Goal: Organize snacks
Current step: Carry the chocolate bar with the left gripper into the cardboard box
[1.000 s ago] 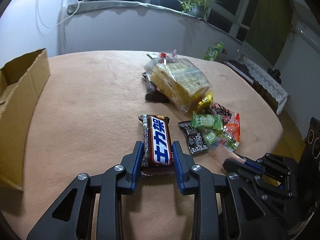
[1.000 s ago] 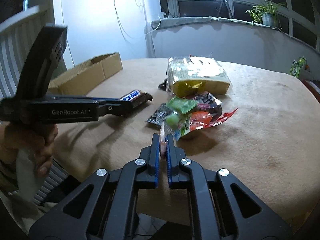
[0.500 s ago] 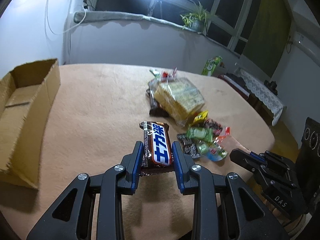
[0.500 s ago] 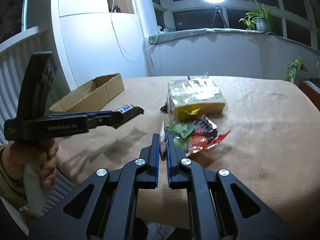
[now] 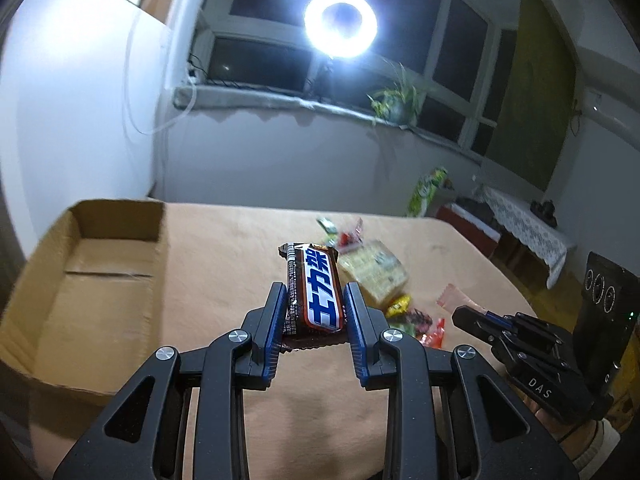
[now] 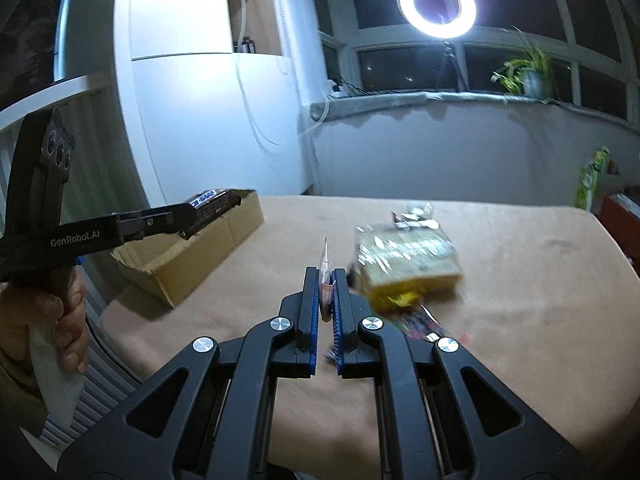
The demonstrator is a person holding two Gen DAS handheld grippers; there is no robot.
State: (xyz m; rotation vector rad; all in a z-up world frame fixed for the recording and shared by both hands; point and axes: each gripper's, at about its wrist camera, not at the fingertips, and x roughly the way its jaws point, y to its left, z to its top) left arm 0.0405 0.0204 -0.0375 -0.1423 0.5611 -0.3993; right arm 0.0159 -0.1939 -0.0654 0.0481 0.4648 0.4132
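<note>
Bar (image 5: pixel 314 290) being clamped lengthwise in left gripper (image 5: pixel 315 307), lifted clear for box (image 5: pixel 86 272) at left; sachet (image 6: pixel 327 276) being pinched edgewise in right gripper (image 6: pixel 327 292)

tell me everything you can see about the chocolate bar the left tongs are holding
The chocolate bar is a long, slim bar in a glossy dark brown wrapper with a blue and white band of lettering down its face and crimped ends. The left tongs are shut on its near end, one blue-padded finger on each long side. It points away from the camera, lifted off the tan table. In the right wrist view it hangs by the near corner of the open cardboard box, touching nothing but the tongs.
</note>
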